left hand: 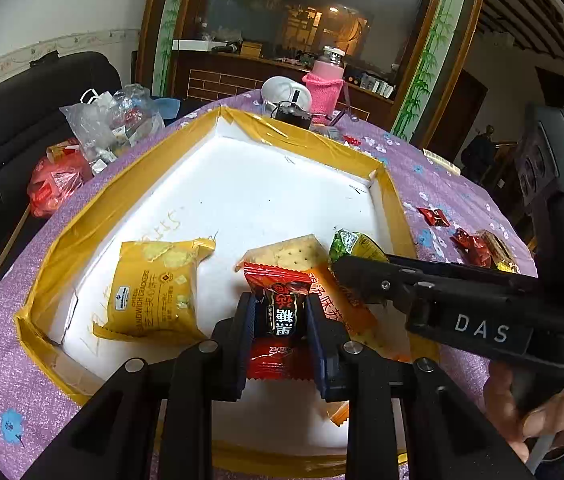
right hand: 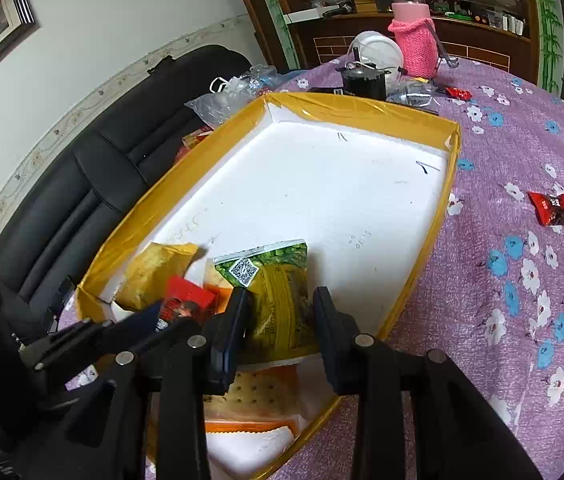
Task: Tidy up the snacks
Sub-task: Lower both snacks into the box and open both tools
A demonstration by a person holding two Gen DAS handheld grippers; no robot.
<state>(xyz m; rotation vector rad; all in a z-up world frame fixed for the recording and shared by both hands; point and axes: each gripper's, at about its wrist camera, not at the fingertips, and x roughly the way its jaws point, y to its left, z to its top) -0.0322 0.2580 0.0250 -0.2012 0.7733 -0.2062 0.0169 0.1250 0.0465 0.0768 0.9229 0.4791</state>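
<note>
A white foam tray (left hand: 266,184) with yellow taped walls lies on the purple flowered tablecloth; it also shows in the right wrist view (right hand: 321,184). My left gripper (left hand: 280,316) is shut on a red candy packet (left hand: 280,320) just above the tray's near end. My right gripper (right hand: 282,308) is shut on a green and yellow snack packet (right hand: 278,292), held over the tray; the same packet shows in the left wrist view (left hand: 355,245). In the tray lie a yellow cracker packet (left hand: 150,292) and an orange soda-cracker packet (left hand: 321,280).
Several red candies (right hand: 553,210) lie loose on the cloth right of the tray. A pink-sleeved bottle (right hand: 415,36), a white bowl (right hand: 377,50) and a black pot (right hand: 363,80) stand beyond the tray. Plastic bags (left hand: 114,120) and a black sofa (left hand: 22,120) are at the left.
</note>
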